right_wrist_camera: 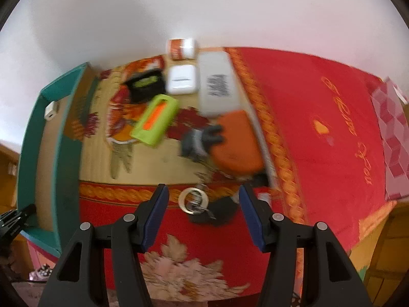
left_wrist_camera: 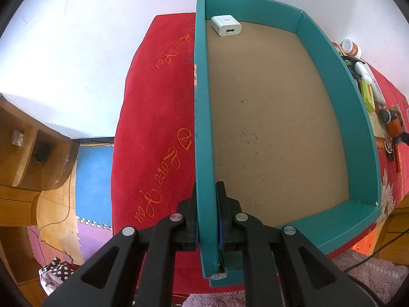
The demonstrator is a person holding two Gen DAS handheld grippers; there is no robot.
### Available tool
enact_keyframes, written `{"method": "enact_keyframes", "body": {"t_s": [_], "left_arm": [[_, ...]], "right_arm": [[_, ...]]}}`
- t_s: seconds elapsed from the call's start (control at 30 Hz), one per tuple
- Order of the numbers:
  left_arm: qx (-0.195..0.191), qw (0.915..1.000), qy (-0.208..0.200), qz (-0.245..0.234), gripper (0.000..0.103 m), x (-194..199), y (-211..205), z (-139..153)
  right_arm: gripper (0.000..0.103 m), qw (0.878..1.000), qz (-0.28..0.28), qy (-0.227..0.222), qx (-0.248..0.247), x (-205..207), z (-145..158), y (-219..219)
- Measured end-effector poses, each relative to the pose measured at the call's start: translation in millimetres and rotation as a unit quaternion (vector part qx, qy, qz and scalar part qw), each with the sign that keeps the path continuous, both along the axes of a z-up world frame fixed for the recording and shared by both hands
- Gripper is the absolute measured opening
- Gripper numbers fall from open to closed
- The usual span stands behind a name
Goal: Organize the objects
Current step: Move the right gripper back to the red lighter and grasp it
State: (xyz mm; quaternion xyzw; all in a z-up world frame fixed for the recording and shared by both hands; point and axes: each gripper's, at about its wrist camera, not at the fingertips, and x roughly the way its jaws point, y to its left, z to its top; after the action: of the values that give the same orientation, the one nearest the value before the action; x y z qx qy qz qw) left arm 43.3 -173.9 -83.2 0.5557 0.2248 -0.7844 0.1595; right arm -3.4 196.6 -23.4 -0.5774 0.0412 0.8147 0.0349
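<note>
My left gripper (left_wrist_camera: 206,204) is shut on the left wall of a teal box (left_wrist_camera: 203,102) with a brown floor. A white charger (left_wrist_camera: 226,25) lies in the box's far corner; the right wrist view shows the charger (right_wrist_camera: 51,110) and the box (right_wrist_camera: 57,153) at the left. My right gripper (right_wrist_camera: 204,204) hangs open above the red cloth, nothing between its fingers. Below it lies a metal ring with keys (right_wrist_camera: 193,200). Beyond are an orange and grey object (right_wrist_camera: 230,140), a lime green case (right_wrist_camera: 156,119), a white earbud case (right_wrist_camera: 182,79), a long white device (right_wrist_camera: 218,81), a black level (right_wrist_camera: 145,84) and a small jar (right_wrist_camera: 181,47).
A red patterned cloth (right_wrist_camera: 306,115) covers the table against a white wall (left_wrist_camera: 76,51). A wooden shelf (left_wrist_camera: 25,148) and coloured floor mats (left_wrist_camera: 94,174) lie to the left below the table. A pink checked cloth (right_wrist_camera: 393,133) lies at the right edge.
</note>
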Motion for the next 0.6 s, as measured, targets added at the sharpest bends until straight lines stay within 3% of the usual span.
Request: {"method": "enact_keyframes", "body": {"t_s": [0.43,0.6], "left_arm": [[-0.001,1.0000,0.000,0.005,0.008,3,-2,1],[-0.002,1.0000,0.000,0.007,0.008,7,-7,0]], "right_arm": [[0.058,0.997,-0.058,-0.043,-0.014,22,-35,52],[0.045,0.997,-0.061,-0.049,-0.024,23,-45,56]]}}
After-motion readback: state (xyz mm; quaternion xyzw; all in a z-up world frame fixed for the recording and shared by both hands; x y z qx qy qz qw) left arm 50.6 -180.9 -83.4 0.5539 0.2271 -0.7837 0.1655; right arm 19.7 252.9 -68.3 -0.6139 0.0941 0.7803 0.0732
